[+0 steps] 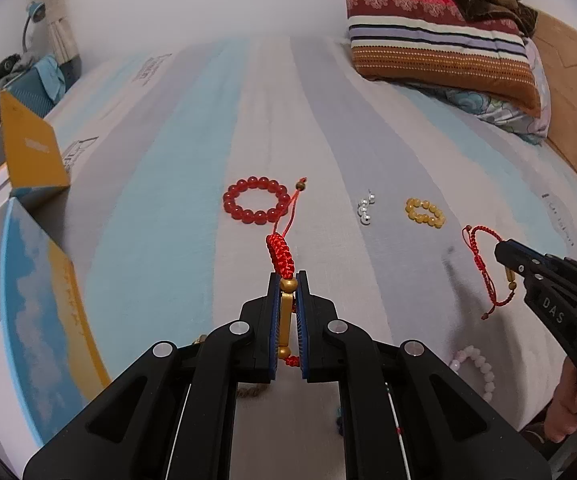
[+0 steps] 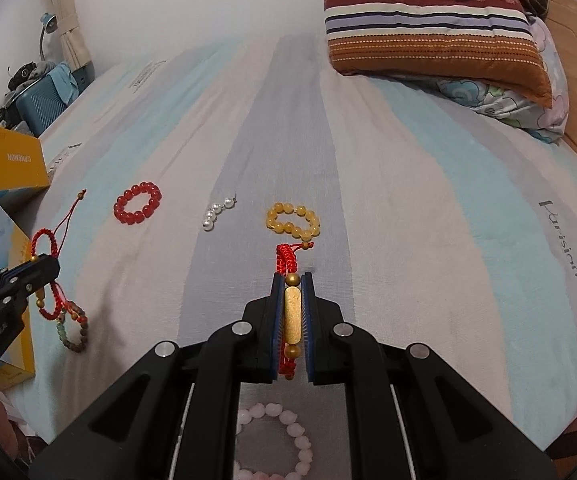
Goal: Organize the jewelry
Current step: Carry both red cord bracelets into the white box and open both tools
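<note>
My left gripper point(image 1: 287, 278) is shut on the gold tube bead of a red braided cord bracelet point(image 1: 280, 250), held above the striped bedsheet point(image 1: 192, 168). My right gripper point(image 2: 292, 280) is shut on the gold bead of a second red cord bracelet point(image 2: 286, 260), whose loose cord dangles. On the sheet lie a red bead bracelet point(image 1: 256, 199), a short string of pearls point(image 1: 365, 209) and a yellow bead bracelet point(image 2: 293, 221). A pink bead bracelet point(image 2: 284, 440) lies under my right gripper. A brown-green bead bracelet point(image 2: 73, 330) lies near the left gripper point(image 2: 50, 266).
A yellow box point(image 1: 32, 152) and a blue-and-yellow box point(image 1: 36, 300) stand at the bed's left edge. Striped pillows point(image 2: 428, 28) with clothes on top sit at the far right. A hand point(image 1: 568, 400) holds the right gripper point(image 1: 502, 250).
</note>
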A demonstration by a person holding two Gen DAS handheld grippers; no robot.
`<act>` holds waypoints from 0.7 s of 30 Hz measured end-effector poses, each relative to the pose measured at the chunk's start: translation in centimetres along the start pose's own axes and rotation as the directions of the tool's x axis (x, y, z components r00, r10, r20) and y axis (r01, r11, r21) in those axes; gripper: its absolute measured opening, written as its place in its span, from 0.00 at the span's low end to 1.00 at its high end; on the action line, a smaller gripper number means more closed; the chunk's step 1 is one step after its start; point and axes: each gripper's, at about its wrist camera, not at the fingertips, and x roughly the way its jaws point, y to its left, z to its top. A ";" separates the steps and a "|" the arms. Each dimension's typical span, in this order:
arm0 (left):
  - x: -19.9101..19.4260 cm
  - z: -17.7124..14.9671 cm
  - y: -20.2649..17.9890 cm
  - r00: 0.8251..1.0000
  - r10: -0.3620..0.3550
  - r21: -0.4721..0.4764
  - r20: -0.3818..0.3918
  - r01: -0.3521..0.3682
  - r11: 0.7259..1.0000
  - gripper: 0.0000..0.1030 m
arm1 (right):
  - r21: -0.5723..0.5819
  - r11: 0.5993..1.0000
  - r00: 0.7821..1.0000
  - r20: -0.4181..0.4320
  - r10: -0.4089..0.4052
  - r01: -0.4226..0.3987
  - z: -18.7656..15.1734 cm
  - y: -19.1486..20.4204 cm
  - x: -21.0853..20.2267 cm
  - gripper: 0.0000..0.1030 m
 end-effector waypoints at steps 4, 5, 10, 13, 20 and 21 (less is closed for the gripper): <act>-1.3 0.2 0.3 1.000 0.001 -0.010 0.001 -0.001 1.000 0.07 | -0.015 1.000 1.000 -0.002 -0.006 0.006 0.3 1.0 -0.9 0.08; -1.6 0.3 0.5 1.000 0.002 -0.015 0.002 -0.002 1.000 0.07 | -0.016 1.000 1.000 -0.001 -0.005 0.005 0.5 1.2 -1.2 0.08; -3.3 0.8 1.2 1.000 0.017 -0.026 0.010 -0.016 1.000 0.07 | -0.032 1.000 1.000 0.013 0.000 0.000 1.4 2.7 -2.8 0.08; -4.8 1.2 2.1 0.999 0.034 -0.038 0.026 -0.033 0.999 0.07 | -0.042 0.999 1.000 0.022 0.014 -0.013 2.1 3.9 -3.8 0.08; -8.5 0.8 7.1 0.993 0.105 -0.106 0.054 -0.099 0.990 0.07 | -0.098 0.994 0.996 0.067 0.063 -0.057 3.6 9.0 -6.8 0.08; -9.0 0.6 8.2 0.991 0.118 -0.120 0.055 -0.111 0.987 0.07 | -0.109 0.992 0.994 0.072 0.076 -0.068 3.8 10.1 -7.2 0.08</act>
